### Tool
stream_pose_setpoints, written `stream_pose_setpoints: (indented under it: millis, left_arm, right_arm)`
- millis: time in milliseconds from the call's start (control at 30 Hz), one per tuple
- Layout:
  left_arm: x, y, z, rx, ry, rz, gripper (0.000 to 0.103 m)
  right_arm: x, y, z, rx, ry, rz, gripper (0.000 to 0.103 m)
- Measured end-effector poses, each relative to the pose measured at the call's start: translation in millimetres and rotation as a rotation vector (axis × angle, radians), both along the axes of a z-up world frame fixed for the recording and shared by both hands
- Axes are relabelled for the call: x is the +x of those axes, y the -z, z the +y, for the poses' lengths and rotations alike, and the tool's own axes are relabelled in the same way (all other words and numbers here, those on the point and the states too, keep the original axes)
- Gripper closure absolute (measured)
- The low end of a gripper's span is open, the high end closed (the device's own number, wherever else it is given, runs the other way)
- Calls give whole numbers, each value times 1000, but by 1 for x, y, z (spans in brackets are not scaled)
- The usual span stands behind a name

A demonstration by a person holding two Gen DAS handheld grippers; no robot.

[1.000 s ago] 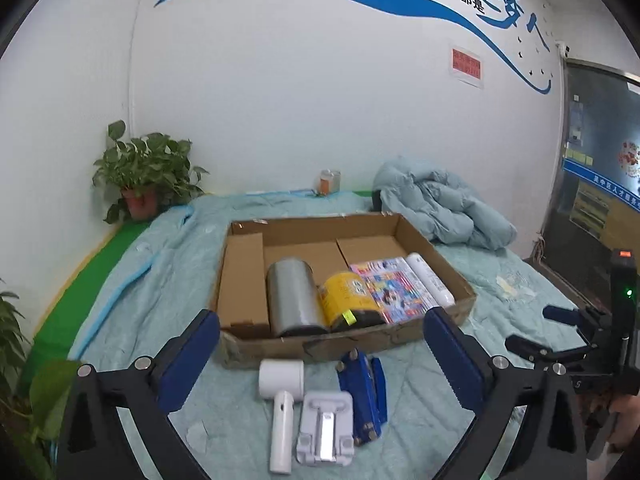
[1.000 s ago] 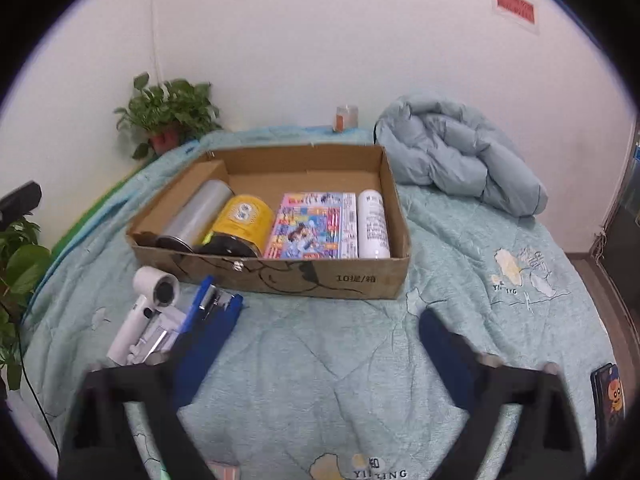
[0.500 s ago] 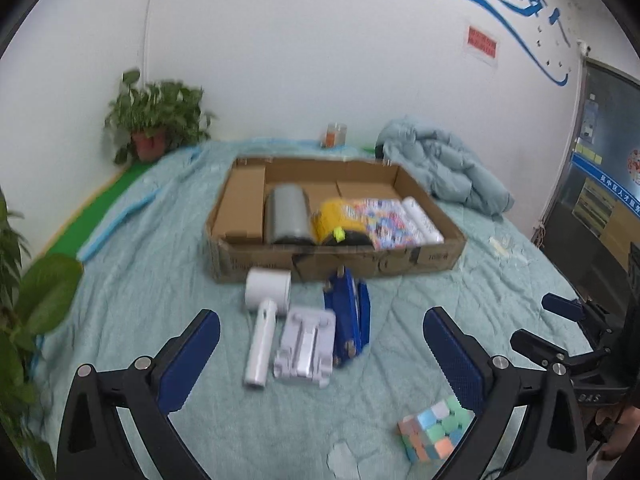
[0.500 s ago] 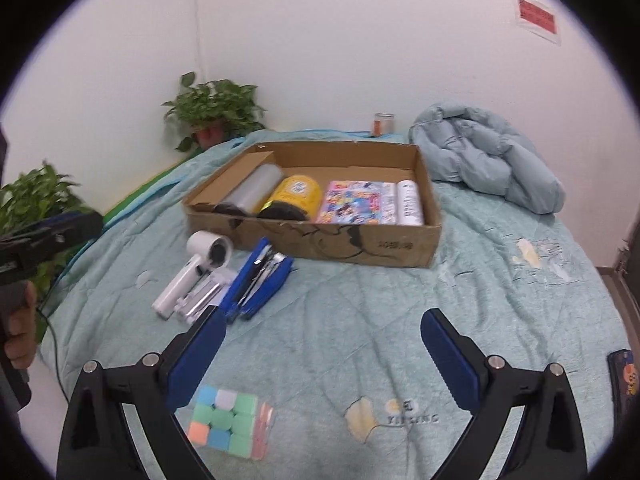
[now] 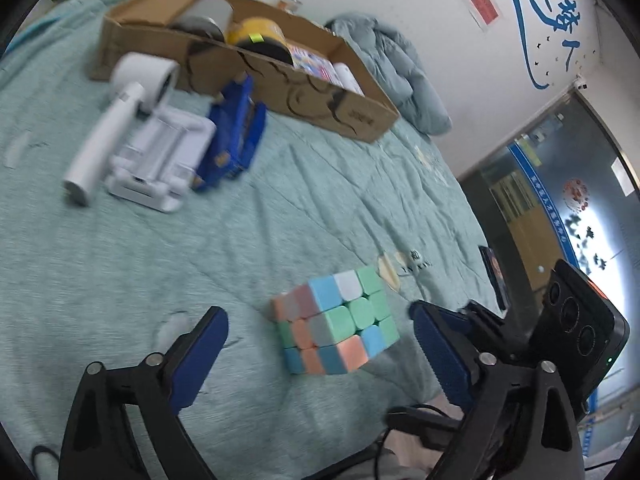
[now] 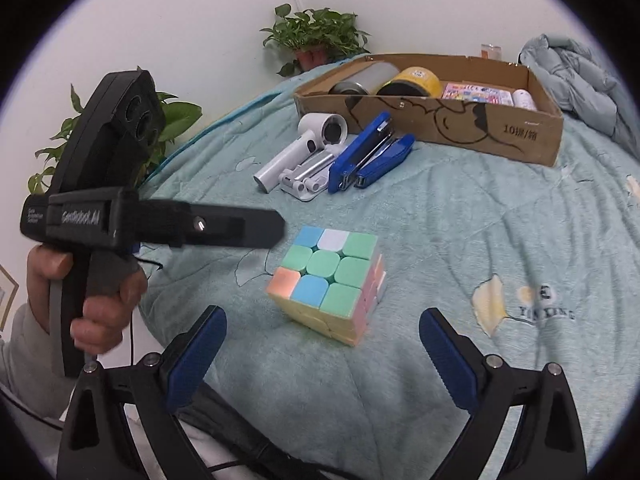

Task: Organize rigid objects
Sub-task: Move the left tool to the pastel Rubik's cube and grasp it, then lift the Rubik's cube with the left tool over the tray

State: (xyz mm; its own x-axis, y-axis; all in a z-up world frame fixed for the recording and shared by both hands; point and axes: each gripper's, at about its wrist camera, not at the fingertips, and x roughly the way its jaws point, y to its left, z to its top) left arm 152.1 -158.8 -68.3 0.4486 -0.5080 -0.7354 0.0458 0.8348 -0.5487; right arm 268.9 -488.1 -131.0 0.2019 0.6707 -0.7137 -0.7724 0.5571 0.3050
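A pastel puzzle cube (image 5: 336, 322) (image 6: 326, 282) lies on the teal bedspread. My left gripper (image 5: 316, 316) tilts down over it; its jaws are closing, with the cube just ahead between the blue pads (image 5: 200, 344) and untouched. My right gripper (image 6: 322, 314) faces the same cube from the other side, its jaws also closing, empty. A hand (image 6: 100, 304) holds the left gripper's black body. Farther off lie a white hair dryer (image 6: 304, 148), a white folding stand (image 6: 304, 180) and a blue stapler (image 6: 372, 156), in front of the cardboard box (image 6: 500, 128).
The box holds a silver can (image 6: 368, 78), a yellow tin (image 6: 416, 80), a colourful book (image 6: 476, 92) and a white bottle (image 6: 524, 100). A bundled quilt (image 6: 580, 76) lies behind it, potted plants (image 6: 316, 36) stand at the wall, and a phone (image 5: 494, 276) lies near the bed's edge.
Both grippers have dropped and tipped downward toward the bed. The cube now sits large in the middle of both views, and the box has slid to the top. The left view has rolled.
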Motion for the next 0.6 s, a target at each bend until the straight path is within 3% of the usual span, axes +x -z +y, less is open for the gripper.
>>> stream_pose_setpoints:
  millis: [67,167,500,600]
  left_arm:
    - [7,8,-8,-22,30,24,29]
    - [13,20,-15,-49,53,53,40]
    - [22,23,-3,-84,4,34,49]
    - [23,17,-5,-46,7,12,49]
  right_arm:
    - [0,4,10,-2,-8,5,24]
    - [-3,12,25,-25,-16,-6,35]
    - [-6,31,41,-95,54,-47,38]
    - [-7,30,44,-94,79,-61,39]
